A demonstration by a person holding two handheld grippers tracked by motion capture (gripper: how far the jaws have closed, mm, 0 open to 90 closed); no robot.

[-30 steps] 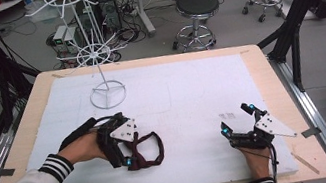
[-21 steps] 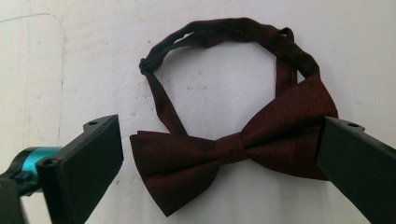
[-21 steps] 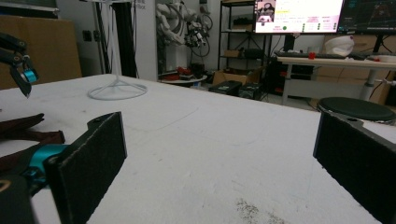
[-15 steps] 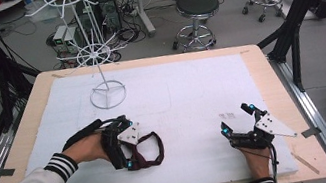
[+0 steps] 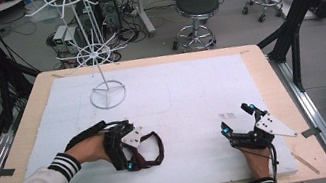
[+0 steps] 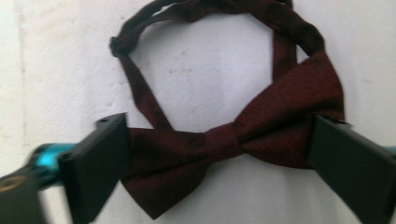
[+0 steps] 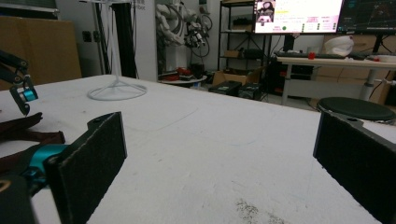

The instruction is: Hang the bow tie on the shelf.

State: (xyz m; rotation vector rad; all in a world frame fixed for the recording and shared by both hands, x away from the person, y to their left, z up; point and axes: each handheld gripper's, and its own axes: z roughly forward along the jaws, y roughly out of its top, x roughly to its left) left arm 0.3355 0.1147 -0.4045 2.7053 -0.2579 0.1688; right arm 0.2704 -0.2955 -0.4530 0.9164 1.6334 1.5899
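Fingers of the left gripper (image 5: 128, 151) have just been closing over the dark red bow tie (image 5: 151, 150) lying flat on the white bench (image 5: 191, 91). Left gripper view: fingers (image 6: 95, 163) bracket both wings, contact unclear. Right gripper (image 7: 215, 163): fingers wide, empty.

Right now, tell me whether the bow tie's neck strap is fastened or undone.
Fastened: the bow tie strap forms a closed loop, flat on the white mat.

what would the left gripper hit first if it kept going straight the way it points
Most likely the dark red bow tie. The left gripper points down at it with open jaws on either side of the bow, which lies flat on the white table cover.
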